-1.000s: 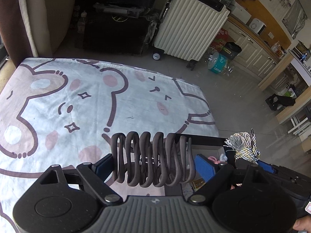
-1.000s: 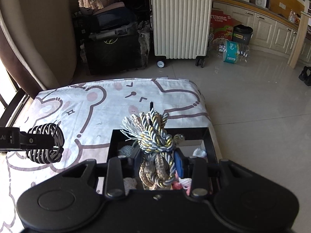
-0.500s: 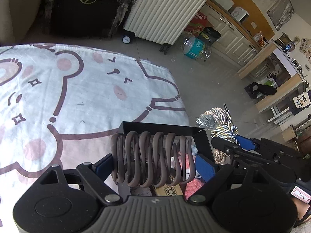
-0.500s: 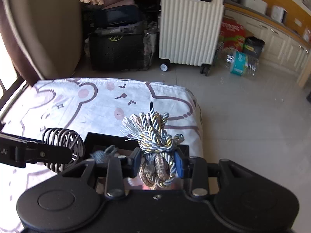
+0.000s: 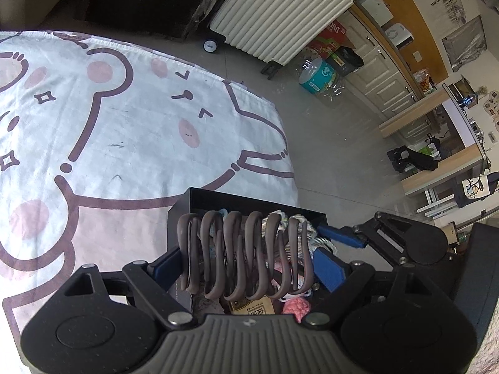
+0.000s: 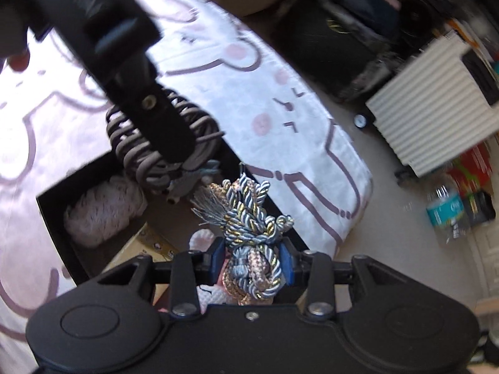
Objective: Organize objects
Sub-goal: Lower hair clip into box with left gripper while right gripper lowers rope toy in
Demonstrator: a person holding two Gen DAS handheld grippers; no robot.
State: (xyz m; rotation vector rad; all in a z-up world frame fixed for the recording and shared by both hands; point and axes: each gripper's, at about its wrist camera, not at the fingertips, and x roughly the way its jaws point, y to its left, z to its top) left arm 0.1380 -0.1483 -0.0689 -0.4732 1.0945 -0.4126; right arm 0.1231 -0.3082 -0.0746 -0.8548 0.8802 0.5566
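Note:
My left gripper [image 5: 246, 268] is shut on a brown coiled spring-like hair tie [image 5: 243, 255] and holds it above the open black box [image 5: 249, 198] on the bear-print sheet. My right gripper [image 6: 252, 265] is shut on a knotted blue, gold and white rope [image 6: 249, 233], also over the black box [image 6: 56, 208]. In the right wrist view the left gripper [image 6: 162, 131] and its coil [image 6: 131, 152] hang over the box's far side. The box holds a pink fluffy item [image 6: 99, 212] and other small things.
The bear-print sheet [image 5: 124, 124] covers the bed; its edge drops to a tiled floor [image 5: 336, 143] on the right. A cream ribbed suitcase [image 5: 280, 9], a water-bottle pack [image 5: 318, 74] and kitchen cabinets [image 5: 383, 74] stand beyond.
Both grippers have moved over the black box with their loads still held. The left gripper now sits close in front of the right one, and the right view has swung left and down.

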